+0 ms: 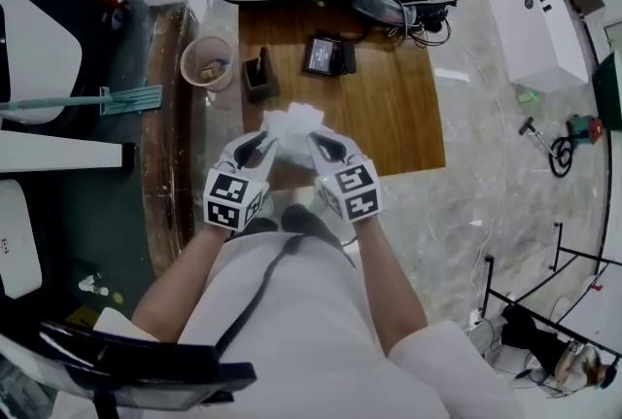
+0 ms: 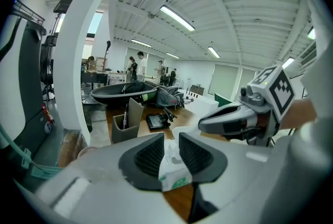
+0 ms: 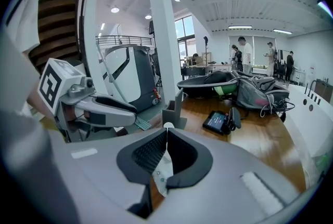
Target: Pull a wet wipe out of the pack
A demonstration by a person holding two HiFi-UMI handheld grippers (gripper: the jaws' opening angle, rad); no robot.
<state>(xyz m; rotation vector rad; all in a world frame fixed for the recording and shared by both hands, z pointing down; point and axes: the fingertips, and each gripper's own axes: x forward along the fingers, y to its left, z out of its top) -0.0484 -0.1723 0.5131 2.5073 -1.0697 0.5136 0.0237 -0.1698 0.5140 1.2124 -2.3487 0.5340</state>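
Head view shows the wet wipe pack [image 1: 292,122] held over the wooden table [image 1: 389,106]; our left gripper [image 1: 260,145] grasps its body; our right gripper [image 1: 321,145] clenches its thin edge; pen holder [image 1: 259,77] at eleven o'clock.

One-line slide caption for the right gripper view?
Right tool shut on a thin white sheet over the table; left tool beside it.

Wooden table [image 1: 389,106] on marbled floor [image 1: 486,184]
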